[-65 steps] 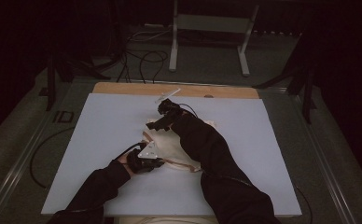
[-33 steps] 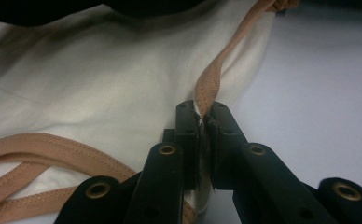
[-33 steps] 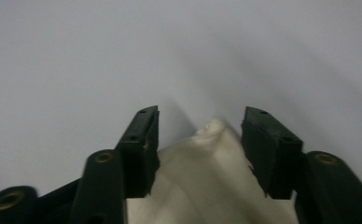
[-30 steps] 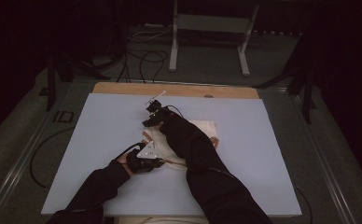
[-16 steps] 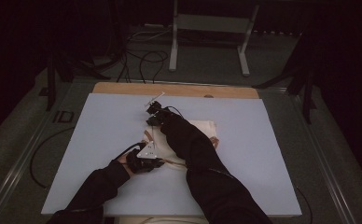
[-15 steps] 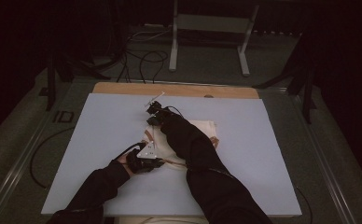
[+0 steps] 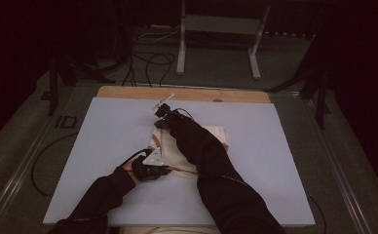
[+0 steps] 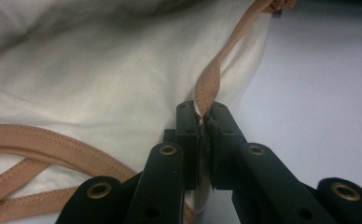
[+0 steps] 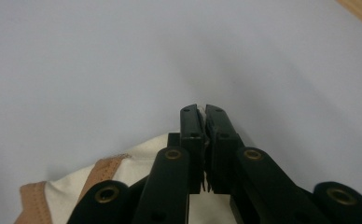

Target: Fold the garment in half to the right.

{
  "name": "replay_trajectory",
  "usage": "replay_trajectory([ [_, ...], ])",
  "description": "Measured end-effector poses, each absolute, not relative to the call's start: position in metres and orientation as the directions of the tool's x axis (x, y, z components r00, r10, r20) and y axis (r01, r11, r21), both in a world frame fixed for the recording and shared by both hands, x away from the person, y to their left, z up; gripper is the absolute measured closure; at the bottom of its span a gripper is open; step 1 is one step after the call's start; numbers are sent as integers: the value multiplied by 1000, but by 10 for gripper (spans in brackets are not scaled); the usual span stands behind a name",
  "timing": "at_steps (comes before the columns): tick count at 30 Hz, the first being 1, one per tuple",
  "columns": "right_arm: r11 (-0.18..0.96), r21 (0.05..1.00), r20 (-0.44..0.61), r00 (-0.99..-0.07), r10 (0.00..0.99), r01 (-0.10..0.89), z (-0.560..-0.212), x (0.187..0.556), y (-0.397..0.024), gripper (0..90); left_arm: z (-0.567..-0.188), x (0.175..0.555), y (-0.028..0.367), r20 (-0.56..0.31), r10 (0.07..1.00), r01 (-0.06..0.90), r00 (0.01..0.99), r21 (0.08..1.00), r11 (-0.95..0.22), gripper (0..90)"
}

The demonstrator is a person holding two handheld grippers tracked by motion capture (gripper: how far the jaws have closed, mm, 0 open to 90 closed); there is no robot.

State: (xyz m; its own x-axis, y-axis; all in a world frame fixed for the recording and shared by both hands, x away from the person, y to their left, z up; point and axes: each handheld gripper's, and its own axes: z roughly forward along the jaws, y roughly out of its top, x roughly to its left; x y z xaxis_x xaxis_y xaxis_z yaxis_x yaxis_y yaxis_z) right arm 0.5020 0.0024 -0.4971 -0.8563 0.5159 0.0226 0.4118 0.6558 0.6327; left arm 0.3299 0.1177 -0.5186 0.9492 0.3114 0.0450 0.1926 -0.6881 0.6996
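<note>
White cloth bag point(image 7: 187, 151) with tan straps point(image 8: 53, 147) is lying mid-table on the pale blue board point(image 7: 104, 141), partly under the right forearm. Left gripper point(image 8: 202, 122) is sitting at the bag's near-left corner, jaws closed down on the cloth edge right where a tan strap twists up out of the seam; in the high view it's at point(image 7: 153, 168). Right gripper point(image 9: 203, 116) is reaching across to the far corner, seen at point(image 7: 163, 118) from above; its jaws have just been closing and are now pinched together with a sliver of white cloth between the tips. Looks like a two-corner hold for spreading or folding the bag. To do it well: I'd be keeping both pinches firm, pulling the corners apart evenly to take out slack, lifting low so the cloth isn't dragging, and watching that the right pinch is thin and could slip. Keep the loose straps clear of the fold.
</note>
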Motion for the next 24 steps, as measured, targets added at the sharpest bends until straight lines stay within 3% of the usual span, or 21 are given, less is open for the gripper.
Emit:
replay_trajectory([
  [24, 609, 683, 21, -844, 536, 404, -467, 495, -30, 871, -499, 328, 105, 103, 251, 124, 962, 656, -745, 848],
])
